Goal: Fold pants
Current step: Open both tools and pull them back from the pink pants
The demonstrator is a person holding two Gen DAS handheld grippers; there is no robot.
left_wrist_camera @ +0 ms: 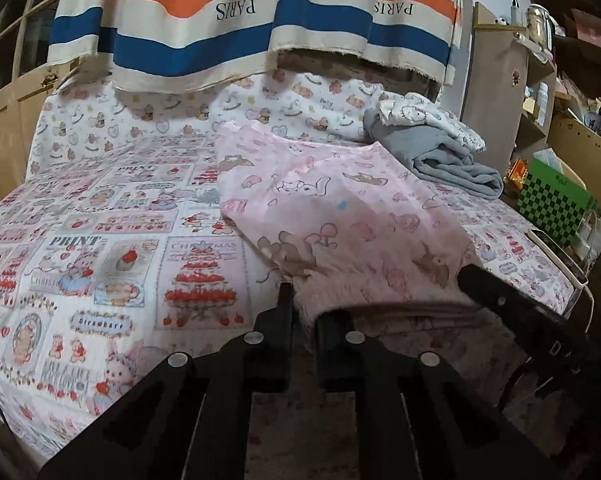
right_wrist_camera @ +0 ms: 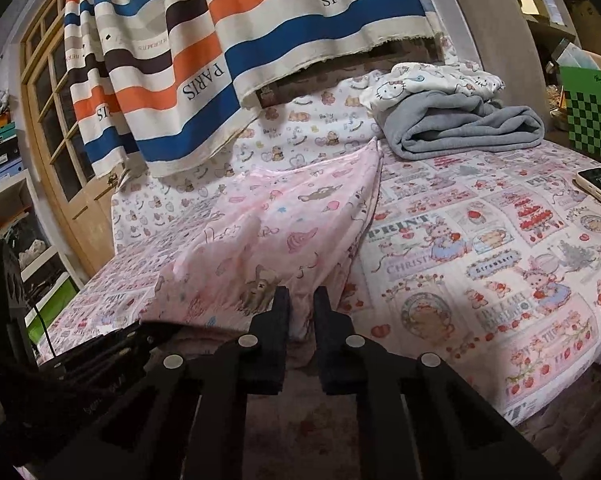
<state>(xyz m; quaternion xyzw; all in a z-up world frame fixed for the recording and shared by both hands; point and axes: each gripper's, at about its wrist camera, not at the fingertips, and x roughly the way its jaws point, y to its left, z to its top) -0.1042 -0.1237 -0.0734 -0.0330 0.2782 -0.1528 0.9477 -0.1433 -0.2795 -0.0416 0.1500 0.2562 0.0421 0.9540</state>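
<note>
Currently at the grasp step: pink pants (left_wrist_camera: 340,216) lie spread on the patterned bed sheet (left_wrist_camera: 100,240), near edge facing both tools. Left gripper (left_wrist_camera: 300,300) is clamped on that near edge, and right gripper (right_wrist_camera: 300,300) pinches the same edge further along. Next move likely calls for lifting both ends together and carrying them toward the far end, keeping the fabric taut.
</note>
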